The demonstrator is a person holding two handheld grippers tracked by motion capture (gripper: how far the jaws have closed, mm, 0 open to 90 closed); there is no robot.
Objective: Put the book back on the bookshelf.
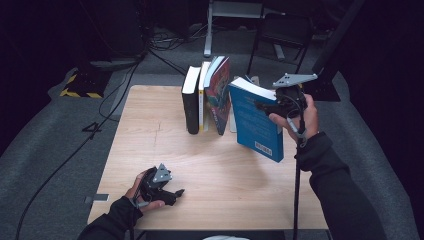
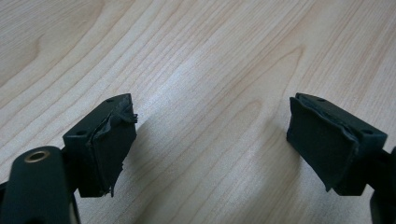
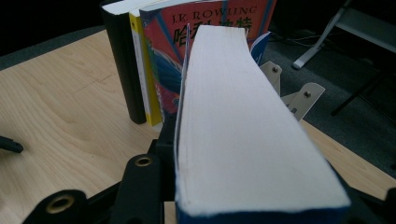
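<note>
Right tongs (image 1: pixel 267 107) grip a blue book (image 1: pixel 256 120), held tilted above the table (image 1: pixel 150 150), just right of the upright book row (image 1: pixel 207 95). Left tongs (image 1: pixel 172 192) rest open near the table's front, well apart.

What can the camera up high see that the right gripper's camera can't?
High view: the blue book's cover, the person's hands, and the left gripper open, low over the table.
Right gripper view: the book's white page edge up close and "J.K. Rowling" on the red book.
Both: the row of standing books, the black book at its end.
</note>
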